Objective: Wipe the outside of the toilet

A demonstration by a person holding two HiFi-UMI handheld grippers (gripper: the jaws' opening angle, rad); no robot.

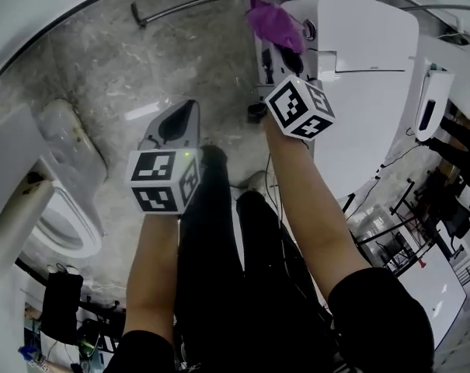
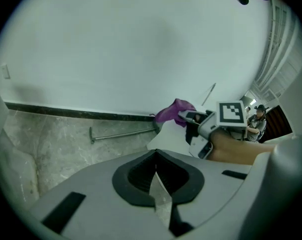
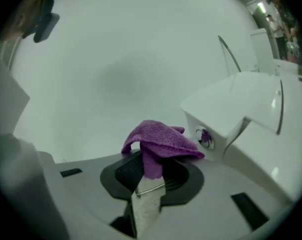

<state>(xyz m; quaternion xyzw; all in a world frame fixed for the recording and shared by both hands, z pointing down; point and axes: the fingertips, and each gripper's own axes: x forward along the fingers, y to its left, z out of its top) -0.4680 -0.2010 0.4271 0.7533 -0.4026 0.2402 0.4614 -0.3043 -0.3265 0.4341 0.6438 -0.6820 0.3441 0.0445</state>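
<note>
Two grippers were in play, one in each of the person's hands. The right gripper (image 3: 148, 170) had its jaws pinched on one purple cloth (image 3: 160, 141), which bunched up above the jaw tips. That single cloth was held up at the upper corner of the white toilet (image 1: 370, 68), just beside the one round button (image 3: 205, 138) on its side; whether the cloth actually touched the surface could not be told. The left gripper (image 2: 155, 159) hung lower and to the left, well apart from the toilet, with its jaws pressed together and nothing between them. It pointed over the grey marbled floor (image 1: 102, 76). One thin metal rod (image 2: 123, 134) lay on that floor near the foot of the pale wall (image 2: 131, 49). A second toilet (image 1: 64, 208), with its seat ring showing, stood at the far left of the head view, away from both grippers. The person's two bare forearms reached forward above dark trouser legs.
</note>
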